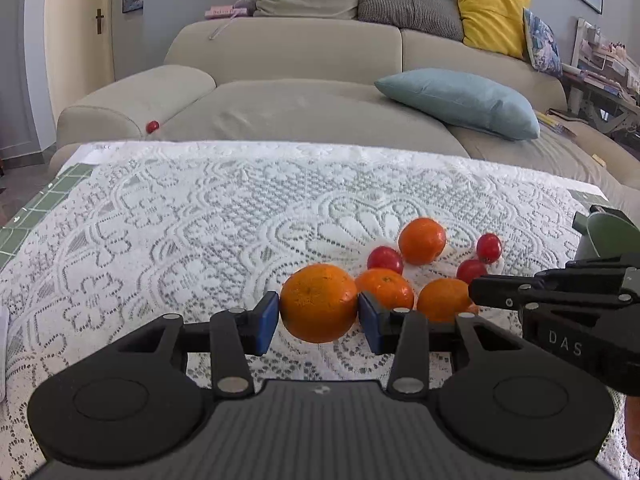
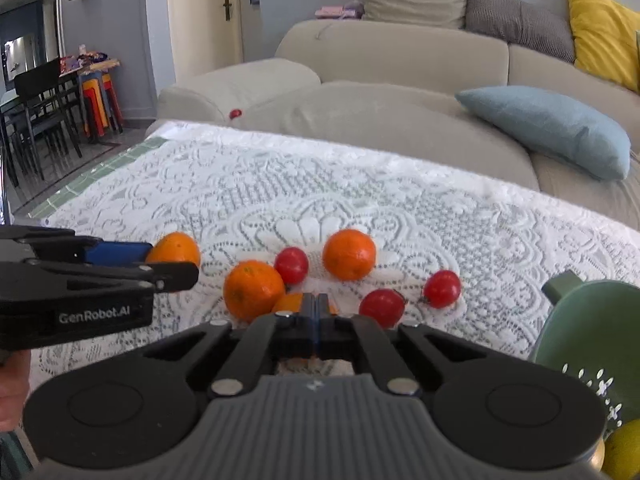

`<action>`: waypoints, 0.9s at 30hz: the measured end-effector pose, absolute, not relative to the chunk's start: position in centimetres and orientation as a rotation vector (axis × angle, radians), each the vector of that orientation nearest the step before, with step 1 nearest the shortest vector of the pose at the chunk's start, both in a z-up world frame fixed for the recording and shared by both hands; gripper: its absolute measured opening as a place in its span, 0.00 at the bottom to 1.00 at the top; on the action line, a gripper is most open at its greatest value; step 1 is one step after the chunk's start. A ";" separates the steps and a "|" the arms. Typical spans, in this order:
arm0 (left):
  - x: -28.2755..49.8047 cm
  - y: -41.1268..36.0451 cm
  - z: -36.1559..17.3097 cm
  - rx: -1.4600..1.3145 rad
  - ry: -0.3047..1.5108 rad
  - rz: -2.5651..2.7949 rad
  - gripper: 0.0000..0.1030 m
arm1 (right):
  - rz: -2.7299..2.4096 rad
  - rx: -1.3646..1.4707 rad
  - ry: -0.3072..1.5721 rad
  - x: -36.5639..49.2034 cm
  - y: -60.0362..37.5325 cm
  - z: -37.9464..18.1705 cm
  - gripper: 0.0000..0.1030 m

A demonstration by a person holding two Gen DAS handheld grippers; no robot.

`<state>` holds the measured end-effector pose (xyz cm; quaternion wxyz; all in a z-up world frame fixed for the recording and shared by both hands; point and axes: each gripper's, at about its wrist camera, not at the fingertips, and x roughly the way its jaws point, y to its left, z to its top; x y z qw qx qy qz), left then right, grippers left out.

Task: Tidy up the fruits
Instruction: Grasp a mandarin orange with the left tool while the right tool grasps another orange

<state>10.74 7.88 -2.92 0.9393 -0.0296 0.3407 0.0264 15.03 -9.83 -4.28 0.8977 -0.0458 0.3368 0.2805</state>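
Left tongs grip an orange, right tongs clenched empty; most fruit remains loose on the table, beside the colander

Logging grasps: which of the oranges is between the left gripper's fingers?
The largest orange, leftmost of the group; the left gripper has a blue pad on each side of it. The others lie free on the lace cloth.

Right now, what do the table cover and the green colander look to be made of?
Table cover: white lace fabric, matte; openwork floral pattern shows grey through its holes. Green colander: smooth, slightly glossy sage shell with punched holes, probably plastic, possibly enamelled metal.
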 end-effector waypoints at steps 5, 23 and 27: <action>10.7 7.9 -3.2 -0.066 0.704 0.055 0.48 | 0.617 -0.030 0.710 15.3 -10.4 -4.6 0.34; 11.6 8.5 -5.1 -0.054 0.764 0.077 0.49 | 0.604 -0.126 0.725 16.2 -8.0 -7.0 0.43; 11.9 8.7 -5.4 -0.062 0.763 0.088 0.49 | 0.603 -0.139 0.730 16.2 -7.8 -7.2 0.43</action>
